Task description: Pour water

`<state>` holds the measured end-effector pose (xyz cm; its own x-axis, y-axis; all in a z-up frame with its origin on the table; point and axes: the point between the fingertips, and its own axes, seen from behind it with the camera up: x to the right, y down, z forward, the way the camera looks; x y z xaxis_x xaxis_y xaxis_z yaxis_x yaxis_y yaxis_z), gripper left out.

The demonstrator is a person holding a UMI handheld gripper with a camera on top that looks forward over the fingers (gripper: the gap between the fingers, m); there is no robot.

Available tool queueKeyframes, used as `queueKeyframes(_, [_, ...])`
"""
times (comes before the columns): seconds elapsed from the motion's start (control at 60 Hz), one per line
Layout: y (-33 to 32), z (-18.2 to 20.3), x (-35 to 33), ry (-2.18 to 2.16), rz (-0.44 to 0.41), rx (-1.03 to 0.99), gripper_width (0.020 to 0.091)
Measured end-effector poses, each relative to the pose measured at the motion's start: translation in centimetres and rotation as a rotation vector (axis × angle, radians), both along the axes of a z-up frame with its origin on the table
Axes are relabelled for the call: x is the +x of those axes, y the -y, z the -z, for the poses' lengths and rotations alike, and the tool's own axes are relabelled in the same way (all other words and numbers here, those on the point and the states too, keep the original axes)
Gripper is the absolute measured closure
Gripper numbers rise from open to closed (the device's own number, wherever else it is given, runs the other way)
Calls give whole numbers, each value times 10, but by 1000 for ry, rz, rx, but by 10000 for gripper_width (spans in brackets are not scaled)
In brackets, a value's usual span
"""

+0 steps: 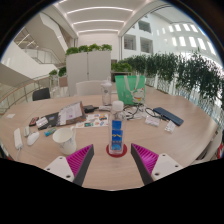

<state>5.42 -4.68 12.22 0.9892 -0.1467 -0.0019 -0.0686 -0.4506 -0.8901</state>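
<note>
The water bottle stands upright on the bench, just ahead of the gripper, whose jaws are spread wide with nothing in them. A pink cup sits off to one side. An off-centre approach could easily knock the bottle over.

Bottle blocks lane between open tool fingers; white cup crowds left; right side bare.
</note>
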Motion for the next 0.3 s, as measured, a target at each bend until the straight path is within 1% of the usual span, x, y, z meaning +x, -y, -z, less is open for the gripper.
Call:
queueKeyframes(0.017, [4, -1, 9, 3, 0, -4, 274])
queueKeyframes(0.133, [52, -29, -26, 2, 29, -22, 273])
queueKeyframes(0.3, [104, -67, -68, 19, 87, -13, 275])
